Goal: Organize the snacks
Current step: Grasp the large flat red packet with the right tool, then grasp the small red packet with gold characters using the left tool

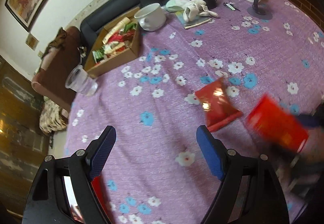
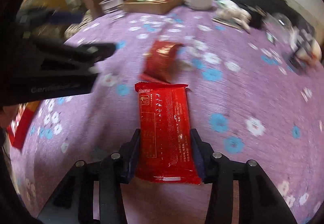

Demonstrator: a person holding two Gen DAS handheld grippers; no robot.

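Several snacks already fill the cardboard box [image 1: 113, 45] at ten o'clock on the surface [image 1: 162, 102]. One red packet [image 1: 217, 105] lies loose near the middle. The right hand-held gripper [image 2: 165, 149] is clamped on another red packet [image 2: 165, 132], while the left hand-held gripper [image 1: 156, 153] gapes wide, empty. Judging by this, boxing is partly done.

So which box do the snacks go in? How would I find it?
Look at the round table with the purple flowered cloth. At its far edge, by the dark sofa, sits a brown cardboard box. It lies between a clear cup and a white pot, and only it holds colourful snack packets.
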